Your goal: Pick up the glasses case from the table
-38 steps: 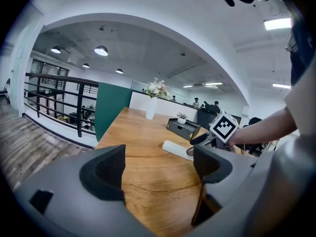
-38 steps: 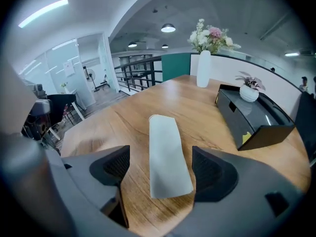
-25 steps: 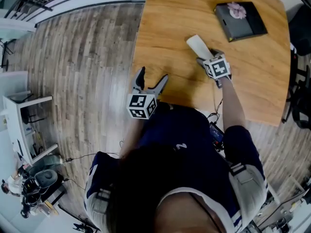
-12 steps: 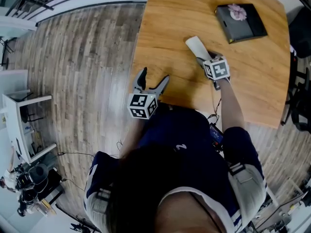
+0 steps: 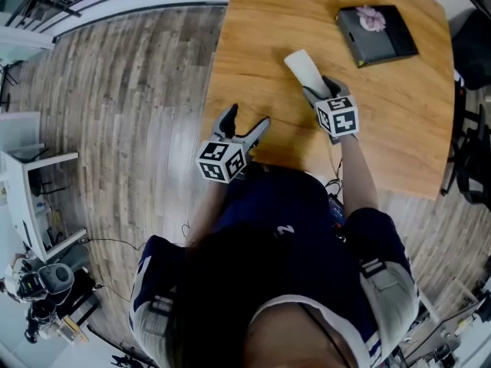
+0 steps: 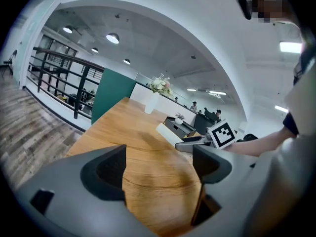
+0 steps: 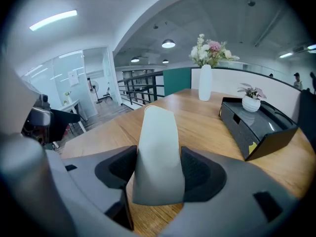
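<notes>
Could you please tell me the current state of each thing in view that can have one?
Glasses case: looks closed, gripped by the right claw, apparently lifted off the table.
Right claw: shut on the glasses case; its jaws have just been closing.
Left claw: open, empty, over the table.
Vase: upright, holding flowers.
Black tray: flat on the table, small potted plant upright in it.

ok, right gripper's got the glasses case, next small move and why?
Probably raise it straight up, clear of the table: the right gripper has just been closing and its jaws now press both sides of the glasses case. The left gripper is open, empty.
</notes>
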A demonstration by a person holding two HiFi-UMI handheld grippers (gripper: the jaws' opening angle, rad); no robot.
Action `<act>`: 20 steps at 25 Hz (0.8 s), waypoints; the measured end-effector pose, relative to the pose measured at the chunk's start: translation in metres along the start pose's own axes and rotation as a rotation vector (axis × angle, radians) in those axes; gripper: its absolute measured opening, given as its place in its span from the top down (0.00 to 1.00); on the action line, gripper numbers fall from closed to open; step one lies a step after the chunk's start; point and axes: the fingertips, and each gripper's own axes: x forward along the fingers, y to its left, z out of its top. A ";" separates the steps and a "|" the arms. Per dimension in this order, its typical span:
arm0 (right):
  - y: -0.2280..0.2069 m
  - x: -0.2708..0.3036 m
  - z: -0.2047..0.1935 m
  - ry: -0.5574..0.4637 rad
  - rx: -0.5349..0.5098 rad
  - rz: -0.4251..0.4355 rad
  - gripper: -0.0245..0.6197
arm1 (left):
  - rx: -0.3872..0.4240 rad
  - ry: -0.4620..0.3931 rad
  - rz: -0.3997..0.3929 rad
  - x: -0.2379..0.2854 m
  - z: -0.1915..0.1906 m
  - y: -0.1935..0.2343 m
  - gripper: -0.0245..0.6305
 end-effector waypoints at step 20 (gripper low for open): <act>0.052 -0.099 0.041 -0.232 -0.053 -0.098 0.51 | -0.019 -0.033 -0.133 0.021 0.014 -0.027 0.32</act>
